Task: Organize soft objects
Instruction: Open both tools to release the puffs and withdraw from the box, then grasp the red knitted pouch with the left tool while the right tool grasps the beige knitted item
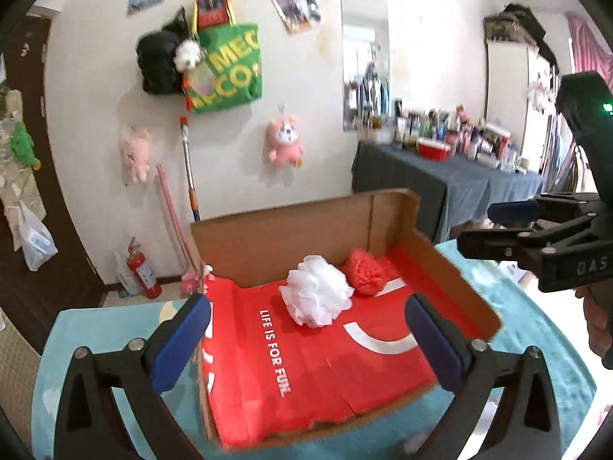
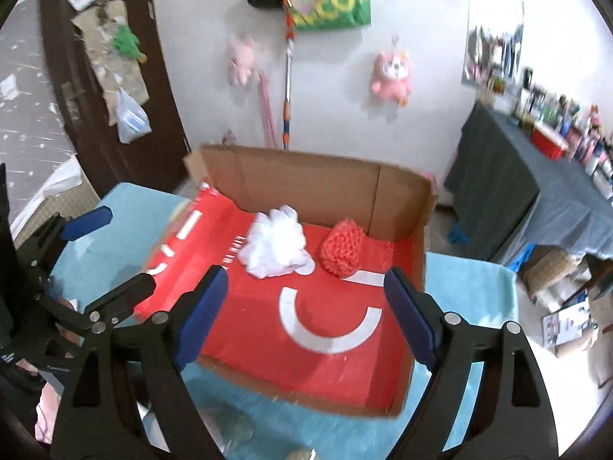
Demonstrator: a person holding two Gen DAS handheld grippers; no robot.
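Puffs sit side by side at the box's (image 1: 452,268) back wall: white puff (image 1: 318,291) left, red puff (image 1: 366,272) right. Left gripper (image 1: 306,345) and right gripper (image 2: 304,314) hang wide open, empty, both well short; right is nearer red.

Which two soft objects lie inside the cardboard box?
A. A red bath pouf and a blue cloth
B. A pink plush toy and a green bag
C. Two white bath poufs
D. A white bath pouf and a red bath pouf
D: the white bath pouf and the red bath pouf rest side by side on the red lining near the back wall of the cardboard box.
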